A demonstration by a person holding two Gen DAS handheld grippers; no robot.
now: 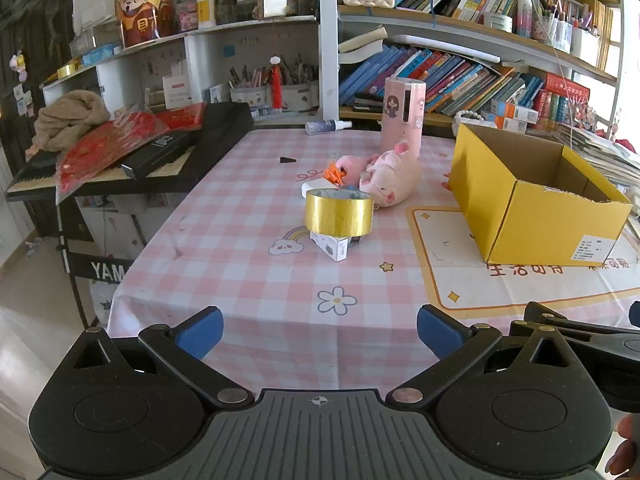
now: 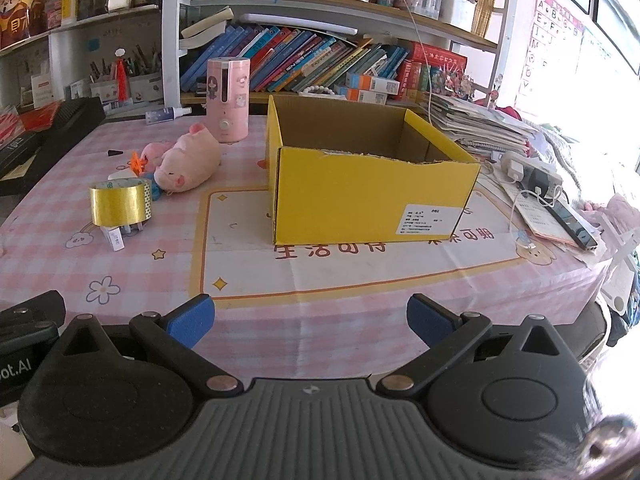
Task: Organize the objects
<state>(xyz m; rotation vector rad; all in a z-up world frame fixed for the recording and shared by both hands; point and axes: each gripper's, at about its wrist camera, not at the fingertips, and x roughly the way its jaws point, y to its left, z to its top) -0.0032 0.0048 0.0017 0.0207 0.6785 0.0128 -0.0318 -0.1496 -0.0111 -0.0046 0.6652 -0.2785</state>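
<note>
Both grippers point(image 1: 319, 330) point(image 2: 310, 320) spread wide, empty; gold tape roll point(image 1: 339, 213) hiding small box point(image 1: 334, 246) beneath, yellow carton point(image 2: 372, 196) interior partly unseen

Bright daylight, right-side window glare, fisheye-bent edges

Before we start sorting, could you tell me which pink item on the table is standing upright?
The tall pink cylindrical device stands upright; the pink plush pig lies on its side.

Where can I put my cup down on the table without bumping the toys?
Bare cloth lies in front of the yellow box, near both open grippers. It is crowded around the gold tape and pig plush.
</note>
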